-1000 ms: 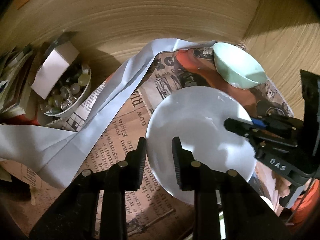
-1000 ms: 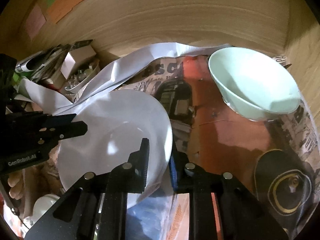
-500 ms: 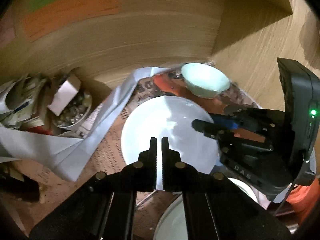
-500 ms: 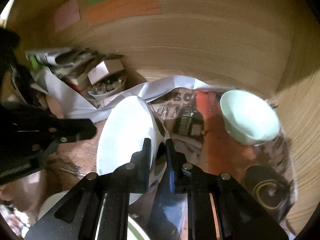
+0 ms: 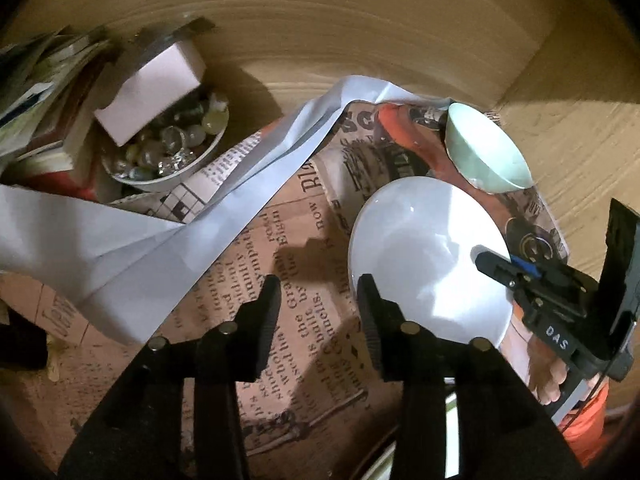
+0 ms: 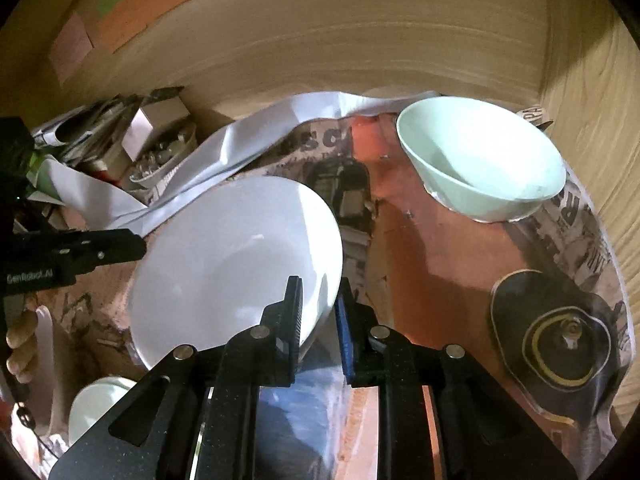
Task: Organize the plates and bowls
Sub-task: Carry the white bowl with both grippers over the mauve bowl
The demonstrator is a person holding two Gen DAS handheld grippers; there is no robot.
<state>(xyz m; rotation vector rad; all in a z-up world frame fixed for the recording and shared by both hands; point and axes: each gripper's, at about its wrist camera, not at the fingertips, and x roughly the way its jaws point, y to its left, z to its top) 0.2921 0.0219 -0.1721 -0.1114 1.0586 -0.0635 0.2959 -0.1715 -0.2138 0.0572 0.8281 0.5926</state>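
Observation:
A white plate (image 6: 236,264) sits tilted over the newspaper-lined shelf; my right gripper (image 6: 318,312) is shut on its right rim. In the left wrist view the plate (image 5: 420,256) is at centre right, with the right gripper (image 5: 496,268) on its far edge. My left gripper (image 5: 318,308) is open and empty just left of the plate's rim, not touching it. A pale green bowl (image 6: 480,160) stands upright at the back right; it also shows in the left wrist view (image 5: 488,156).
A white bowl of glass marbles (image 5: 168,152) with a small box (image 5: 152,88) on it stands at the back left beside stacked papers. A folded white sheet (image 5: 160,232) lies across the newspaper (image 5: 280,280). Wooden walls close the back and right. More white dishes (image 6: 96,404) lie below left.
My left gripper has opened, let go of the plate's rim and shifted left. The right gripper, still shut on the plate, has lowered it back toward the shelf near the green bowl.

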